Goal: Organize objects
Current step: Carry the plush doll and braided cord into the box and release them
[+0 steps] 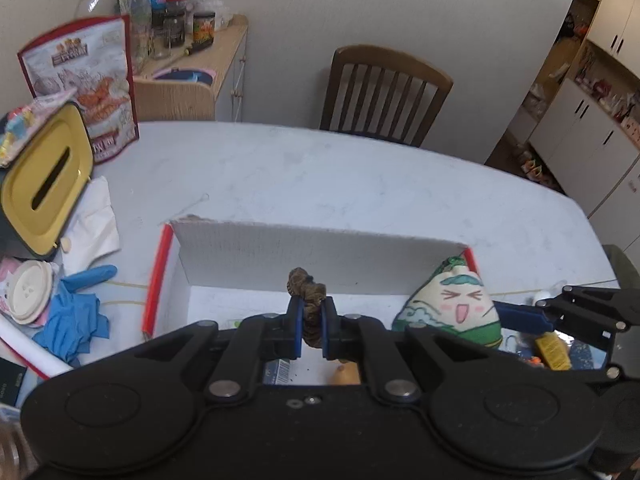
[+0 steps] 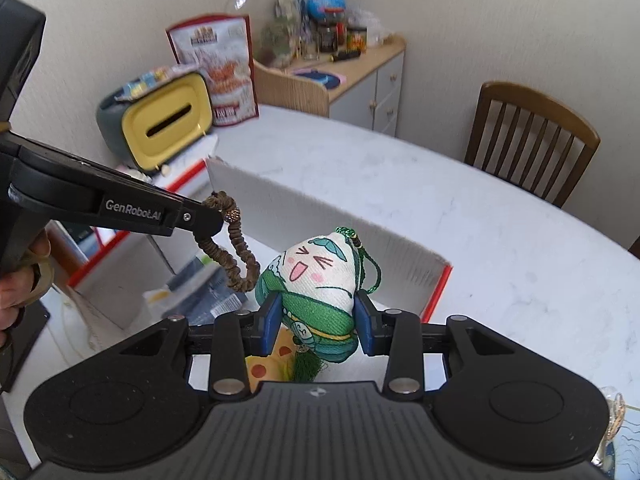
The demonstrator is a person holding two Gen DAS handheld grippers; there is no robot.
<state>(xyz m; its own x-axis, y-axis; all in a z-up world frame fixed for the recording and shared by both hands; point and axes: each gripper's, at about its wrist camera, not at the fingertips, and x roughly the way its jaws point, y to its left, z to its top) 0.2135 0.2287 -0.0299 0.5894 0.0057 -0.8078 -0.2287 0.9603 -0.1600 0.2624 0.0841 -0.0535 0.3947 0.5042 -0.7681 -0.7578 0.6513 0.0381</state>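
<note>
Left gripper (image 1: 311, 330) is clamping one brown hair tie (image 1: 307, 292), right gripper (image 2: 316, 322) one plush charm (image 2: 316, 280), both hanging over one open box (image 1: 320, 256).

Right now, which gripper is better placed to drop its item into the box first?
Left: the left gripper holds the brown hair tie over the white box; the plush sits lower.

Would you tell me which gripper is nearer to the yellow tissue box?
Left. The left gripper, shut on the brown hair tie, is over the box's side toward the yellow tissue box; the right gripper, holding the plush charm, sits farther away.
</note>
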